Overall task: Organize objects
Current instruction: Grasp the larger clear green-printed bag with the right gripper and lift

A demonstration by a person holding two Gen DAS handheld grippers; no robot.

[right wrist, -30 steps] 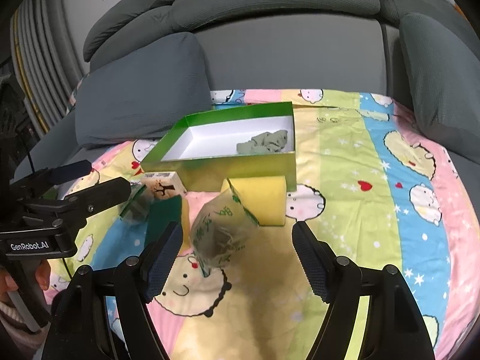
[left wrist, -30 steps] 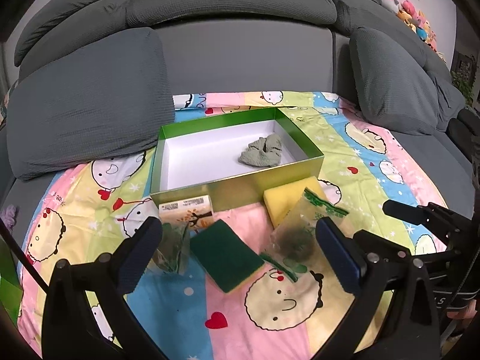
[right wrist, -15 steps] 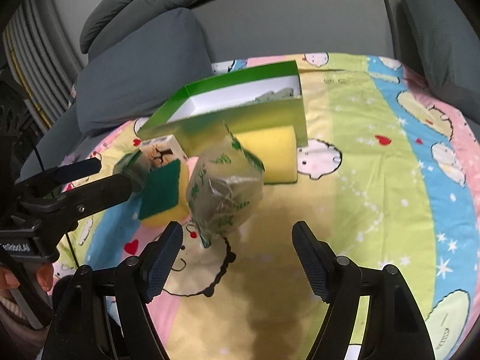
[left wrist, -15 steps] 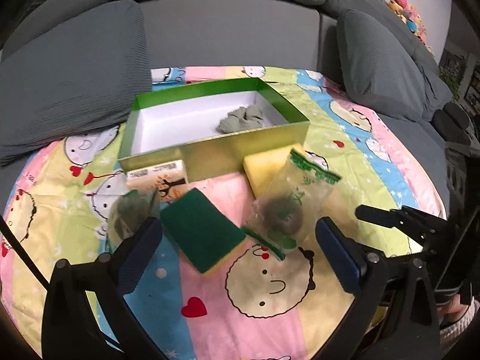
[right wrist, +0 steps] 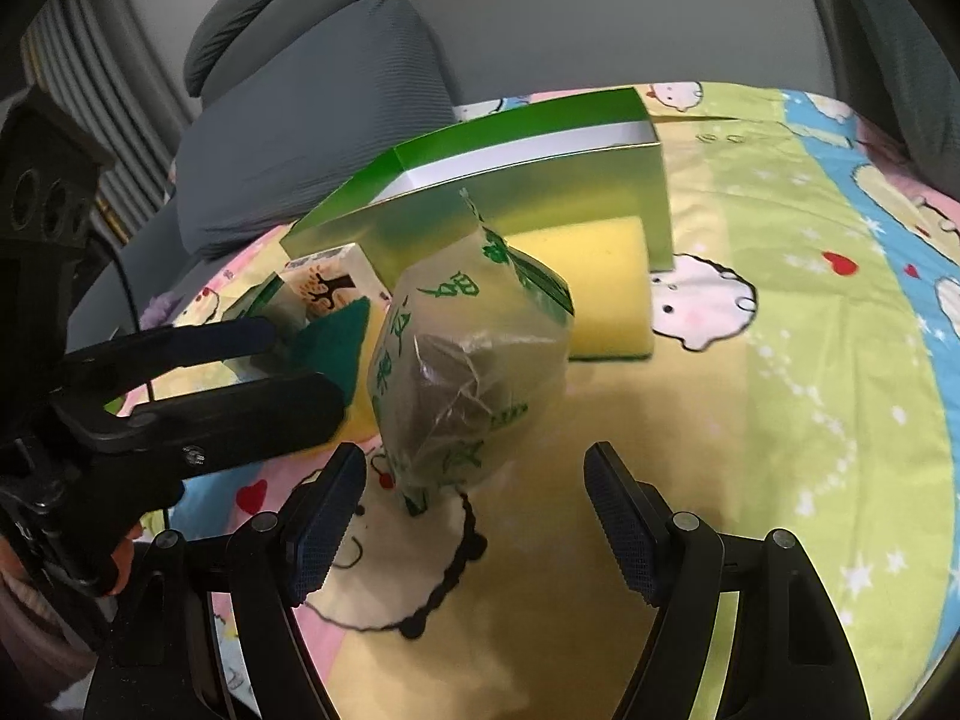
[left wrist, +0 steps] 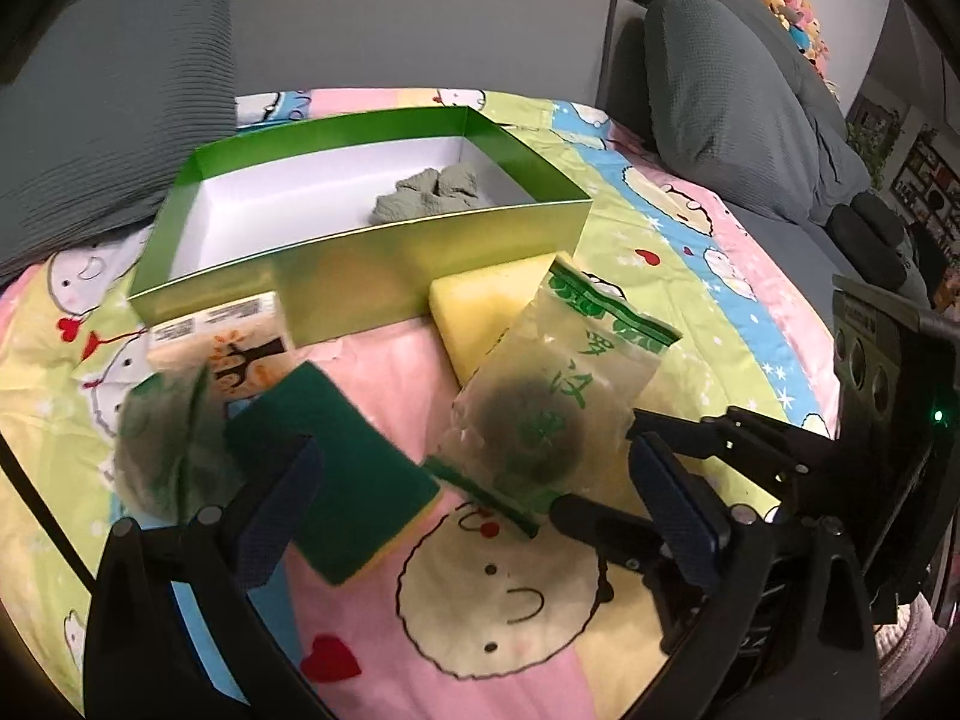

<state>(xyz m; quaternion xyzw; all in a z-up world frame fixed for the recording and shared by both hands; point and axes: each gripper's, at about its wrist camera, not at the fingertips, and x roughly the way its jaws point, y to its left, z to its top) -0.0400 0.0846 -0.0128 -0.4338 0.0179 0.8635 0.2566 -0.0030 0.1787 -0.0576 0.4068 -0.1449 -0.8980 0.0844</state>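
Observation:
A green open box (left wrist: 420,264) (right wrist: 528,192) with a white inside lies on the cartoon blanket, a grey-green cloth (left wrist: 429,195) in it. In front of it lie a yellow sponge (left wrist: 486,306) (right wrist: 594,288), a clear bag with a dark scrubber (left wrist: 552,402) (right wrist: 468,378), a green-topped sponge (left wrist: 342,474) (right wrist: 336,336), a small printed box (left wrist: 234,342) (right wrist: 327,282) and a second scrubber bag (left wrist: 162,450). My left gripper (left wrist: 474,516) is open low over the green sponge. My right gripper (right wrist: 474,510) is open just short of the clear bag, apart from it.
Grey sofa cushions (left wrist: 102,90) (right wrist: 312,120) and the backrest rise behind the box. The blanket (right wrist: 810,360) stretches bare to the right of the objects. The left gripper's fingers (right wrist: 198,402) cross the right wrist view beside the bag.
Both grippers have come down and tilted toward the blanket. The objects now look larger and closer; the bag sits right in front of the right jaws. Nothing was taken hold of.

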